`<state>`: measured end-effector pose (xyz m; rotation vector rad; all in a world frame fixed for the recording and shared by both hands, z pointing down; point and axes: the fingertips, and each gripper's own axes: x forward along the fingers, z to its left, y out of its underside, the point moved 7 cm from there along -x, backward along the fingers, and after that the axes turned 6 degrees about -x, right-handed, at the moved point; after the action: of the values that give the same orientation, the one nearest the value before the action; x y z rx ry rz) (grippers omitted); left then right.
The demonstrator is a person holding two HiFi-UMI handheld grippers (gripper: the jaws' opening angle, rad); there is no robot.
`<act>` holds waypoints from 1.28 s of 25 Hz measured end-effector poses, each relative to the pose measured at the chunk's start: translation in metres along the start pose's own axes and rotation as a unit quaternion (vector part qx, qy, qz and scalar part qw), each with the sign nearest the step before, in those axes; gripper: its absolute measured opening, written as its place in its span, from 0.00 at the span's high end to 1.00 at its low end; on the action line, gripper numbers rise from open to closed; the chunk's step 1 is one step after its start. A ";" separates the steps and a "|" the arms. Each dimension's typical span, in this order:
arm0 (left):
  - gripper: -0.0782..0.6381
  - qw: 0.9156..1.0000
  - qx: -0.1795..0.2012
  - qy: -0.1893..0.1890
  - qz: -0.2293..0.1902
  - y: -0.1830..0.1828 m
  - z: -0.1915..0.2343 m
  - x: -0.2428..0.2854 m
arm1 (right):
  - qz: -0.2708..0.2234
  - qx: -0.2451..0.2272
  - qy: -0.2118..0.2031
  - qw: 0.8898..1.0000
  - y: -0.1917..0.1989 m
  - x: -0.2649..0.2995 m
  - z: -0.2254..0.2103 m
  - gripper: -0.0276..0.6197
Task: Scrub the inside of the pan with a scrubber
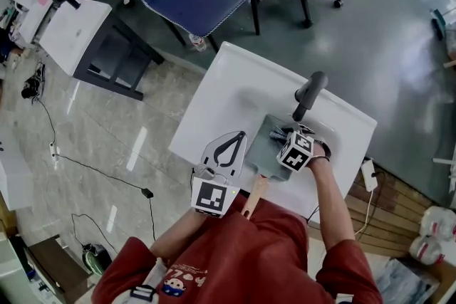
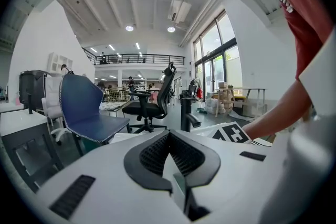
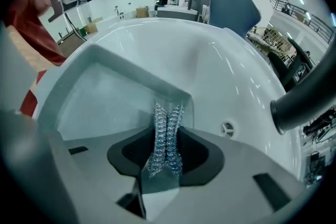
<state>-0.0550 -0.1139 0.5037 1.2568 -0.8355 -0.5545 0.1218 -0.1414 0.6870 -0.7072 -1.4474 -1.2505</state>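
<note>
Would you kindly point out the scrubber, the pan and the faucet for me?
scrubber (image 3: 167, 131): right gripper view, middle of its steel coils.
pan (image 3: 100, 99): right gripper view, bare inside floor.
faucet (image 1: 308, 97): head view, its dark neck.

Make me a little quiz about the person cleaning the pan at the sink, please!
1. Fill in the blank: the pan sits inside the white ____.
2. Pick one: what is the right gripper shut on? A) a yellow sponge B) a metal scrubber C) nothing
3. True or false: the left gripper is gripping a cloth.

Key:
1. sink
2. B
3. False. Its jaws are shut with nothing between them.
</note>
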 end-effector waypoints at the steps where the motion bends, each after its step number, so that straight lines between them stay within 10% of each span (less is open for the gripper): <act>1: 0.87 1.000 -0.005 -0.001 0.003 0.000 0.000 0.000 | 0.002 -0.003 0.002 1.000 0.000 0.001 0.000 0.73; 15: 0.87 1.000 -0.001 0.006 -0.006 -0.002 -0.004 -0.003 | -0.013 0.031 -0.008 0.999 -0.003 -0.029 0.003 0.72; 32: 0.87 1.000 0.004 0.011 -0.011 -0.004 -0.008 -0.003 | -0.031 0.137 -0.259 0.956 -0.011 -0.079 0.043 0.72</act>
<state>-0.0504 -0.1075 0.4988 1.2799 -0.8061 -0.5545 0.1201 -0.0885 0.6131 -0.8397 -2.0404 -0.9149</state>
